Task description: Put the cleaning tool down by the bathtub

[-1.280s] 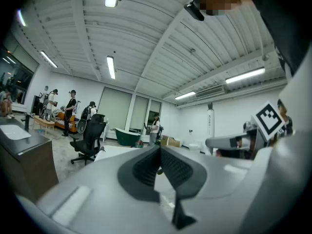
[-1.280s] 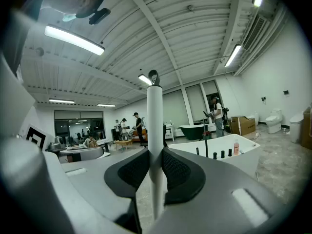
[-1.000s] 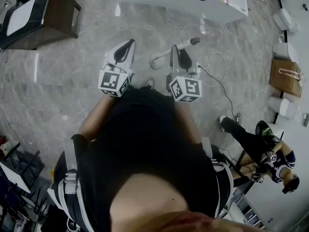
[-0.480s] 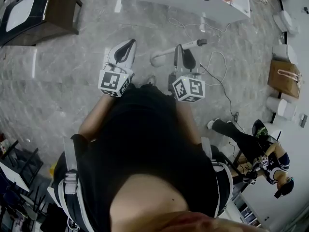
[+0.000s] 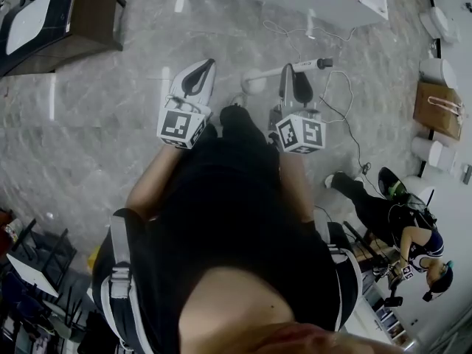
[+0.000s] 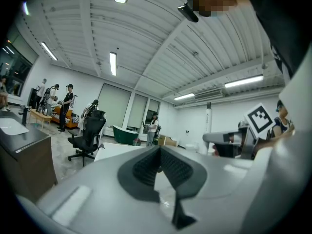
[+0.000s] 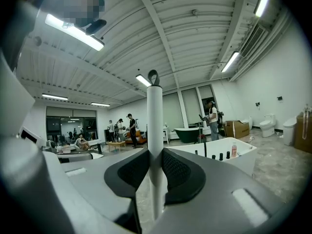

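Observation:
My right gripper (image 5: 296, 71) (image 7: 155, 167) is shut on the cleaning tool (image 5: 267, 74), a long white pole with a rounded head. In the right gripper view the pole (image 7: 154, 111) rises straight up between the dark pads to a loop at its top. In the head view the tool hangs level above the grey stone floor, its head to the left. The white bathtub (image 5: 324, 2) (image 7: 229, 152) stands ahead at the top of the head view. My left gripper (image 5: 203, 66) (image 6: 158, 155) is beside the right one, its pads together with nothing in them.
A dark vanity (image 5: 70, 13) with a white basin stands at the far left. White cables (image 5: 335, 120) trail over the floor near the tub. A brown paper bag (image 5: 435, 109) and toilets (image 5: 435, 72) line the right side. A person (image 5: 398, 223) crouches at the right.
Both grippers and the tool have shifted up and a little right in the head view, nearer the bathtub. The grip on the pole is the same. The person at the right has moved.

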A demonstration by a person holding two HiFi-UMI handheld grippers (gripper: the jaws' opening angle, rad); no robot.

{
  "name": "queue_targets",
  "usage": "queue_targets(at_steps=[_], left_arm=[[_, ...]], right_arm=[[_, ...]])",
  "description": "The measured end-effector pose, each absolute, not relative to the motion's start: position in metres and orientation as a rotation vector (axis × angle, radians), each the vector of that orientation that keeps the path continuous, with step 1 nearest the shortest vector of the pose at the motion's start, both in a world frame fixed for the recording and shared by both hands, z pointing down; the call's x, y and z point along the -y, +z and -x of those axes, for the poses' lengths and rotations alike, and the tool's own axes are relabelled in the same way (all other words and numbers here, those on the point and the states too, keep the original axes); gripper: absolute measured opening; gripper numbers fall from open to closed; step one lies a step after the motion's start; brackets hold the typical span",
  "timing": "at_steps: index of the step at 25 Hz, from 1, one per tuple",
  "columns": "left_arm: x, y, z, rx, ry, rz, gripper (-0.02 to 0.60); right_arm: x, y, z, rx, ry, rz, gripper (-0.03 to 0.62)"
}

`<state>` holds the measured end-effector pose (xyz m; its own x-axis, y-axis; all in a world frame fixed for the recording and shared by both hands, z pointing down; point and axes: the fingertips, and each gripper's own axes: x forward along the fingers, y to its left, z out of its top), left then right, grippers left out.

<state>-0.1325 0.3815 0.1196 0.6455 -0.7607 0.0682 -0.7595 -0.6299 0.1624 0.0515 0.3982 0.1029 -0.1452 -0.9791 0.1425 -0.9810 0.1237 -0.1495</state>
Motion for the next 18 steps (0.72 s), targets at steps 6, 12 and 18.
queue_targets(at_steps=[6, 12, 18], left_arm=[[-0.355, 0.12, 0.123, 1.26, 0.003, -2.697, 0.008], [-0.315, 0.12, 0.106, 1.29, 0.012, -2.692, 0.008], [-0.266, 0.127, 0.074, 1.301, 0.027, -2.669, 0.008]], right_arm=[[-0.368, 0.108, -0.056, 2.373, 0.335, -2.043, 0.086], [-0.326, 0.118, -0.07, 2.401, 0.361, -2.021, 0.086], [-0.279, 0.127, -0.093, 2.419, 0.383, -1.979, 0.086]])
